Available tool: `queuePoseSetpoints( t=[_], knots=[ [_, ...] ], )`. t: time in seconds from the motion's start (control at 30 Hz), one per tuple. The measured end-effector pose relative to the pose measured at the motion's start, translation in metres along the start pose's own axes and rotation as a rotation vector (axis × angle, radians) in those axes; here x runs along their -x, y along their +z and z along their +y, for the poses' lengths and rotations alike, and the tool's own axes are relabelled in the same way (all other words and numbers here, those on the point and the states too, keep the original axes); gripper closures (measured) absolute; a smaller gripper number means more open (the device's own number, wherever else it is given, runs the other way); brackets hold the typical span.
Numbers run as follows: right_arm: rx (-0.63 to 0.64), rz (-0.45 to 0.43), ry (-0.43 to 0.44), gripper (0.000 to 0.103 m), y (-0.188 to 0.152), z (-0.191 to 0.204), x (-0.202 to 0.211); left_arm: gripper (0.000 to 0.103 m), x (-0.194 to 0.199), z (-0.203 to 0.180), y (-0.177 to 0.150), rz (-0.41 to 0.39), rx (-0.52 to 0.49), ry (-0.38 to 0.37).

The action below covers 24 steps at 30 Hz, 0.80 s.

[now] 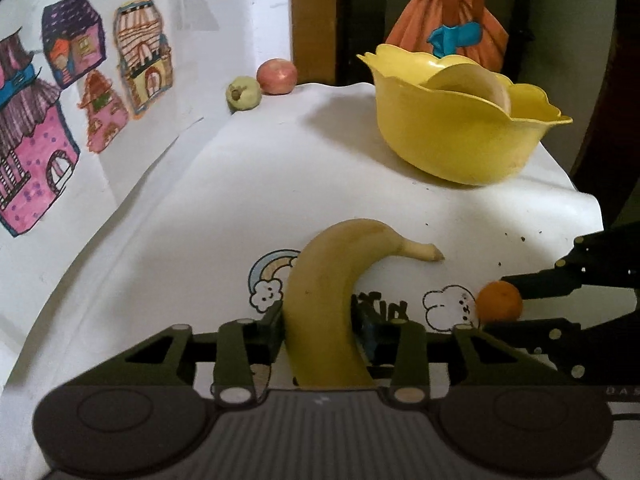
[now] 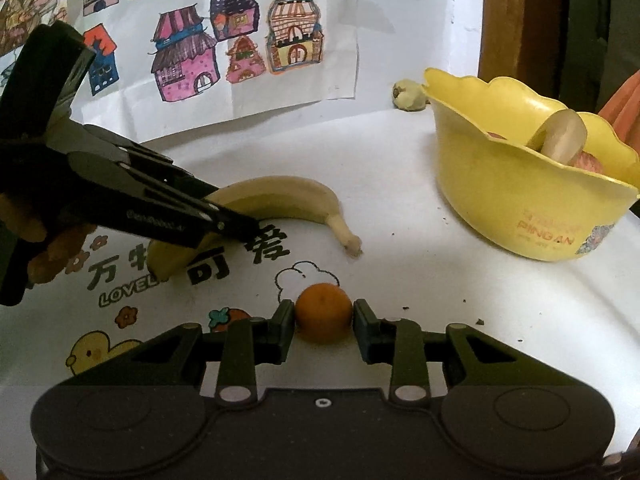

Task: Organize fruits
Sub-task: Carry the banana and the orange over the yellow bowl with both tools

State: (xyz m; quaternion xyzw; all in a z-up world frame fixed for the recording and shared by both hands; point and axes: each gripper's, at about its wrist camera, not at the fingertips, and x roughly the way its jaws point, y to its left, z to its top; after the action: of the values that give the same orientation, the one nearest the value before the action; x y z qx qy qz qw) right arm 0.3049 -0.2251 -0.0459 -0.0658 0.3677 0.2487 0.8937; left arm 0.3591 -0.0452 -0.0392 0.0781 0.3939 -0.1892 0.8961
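Left tool [image 1: 318, 320] clamps the banana [image 1: 324, 304], right tool [image 2: 324, 318] pinches the orange [image 2: 323, 312] — yellow bowl [image 2: 520, 200], guava [image 1: 243, 93], apple [image 1: 277, 76] crowd the desk [image 1: 240, 200] beyond.

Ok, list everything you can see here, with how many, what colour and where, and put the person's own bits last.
banana: one, yellow, on the table between the left tongs.
orange: one, orange, on the table between the right tongs.
bowl: one, yellow, far right of the table, holding fruit.
apple: one, red, at the back by the wall.
guava: one, green, beside the apple.
tablecloth: one, white with cartoon prints.
drawings: several coloured houses on the wall.
left tongs: black, closed on the banana.
right tongs: black, around the orange.
hand: one, holding the left tongs.
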Motion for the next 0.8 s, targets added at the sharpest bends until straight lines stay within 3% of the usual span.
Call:
queuePoseSetpoints(
  t=[0.27, 0.43, 0.67, 0.8],
  knots=[
    [0.036, -0.021, -0.013, 0.065, -0.001, 0.006, -0.002, 0.053, 0.002, -0.005, -0.004, -0.021, 0.012, 0.021],
    [0.071, -0.037, -0.021, 0.07, -0.003, 0.013, 0.0, 0.066, 0.002, -0.005, -0.003, -0.023, 0.009, 0.057],
    [0.087, -0.045, -0.02, 0.071, -0.004, 0.016, 0.001, 0.066, 0.006, -0.01, -0.007, -0.037, 0.017, 0.031],
    [0.083, -0.067, -0.022, 0.071, -0.005, 0.015, 0.004, 0.066, 0.01, -0.022, -0.011, -0.081, -0.041, 0.059]
  ],
)
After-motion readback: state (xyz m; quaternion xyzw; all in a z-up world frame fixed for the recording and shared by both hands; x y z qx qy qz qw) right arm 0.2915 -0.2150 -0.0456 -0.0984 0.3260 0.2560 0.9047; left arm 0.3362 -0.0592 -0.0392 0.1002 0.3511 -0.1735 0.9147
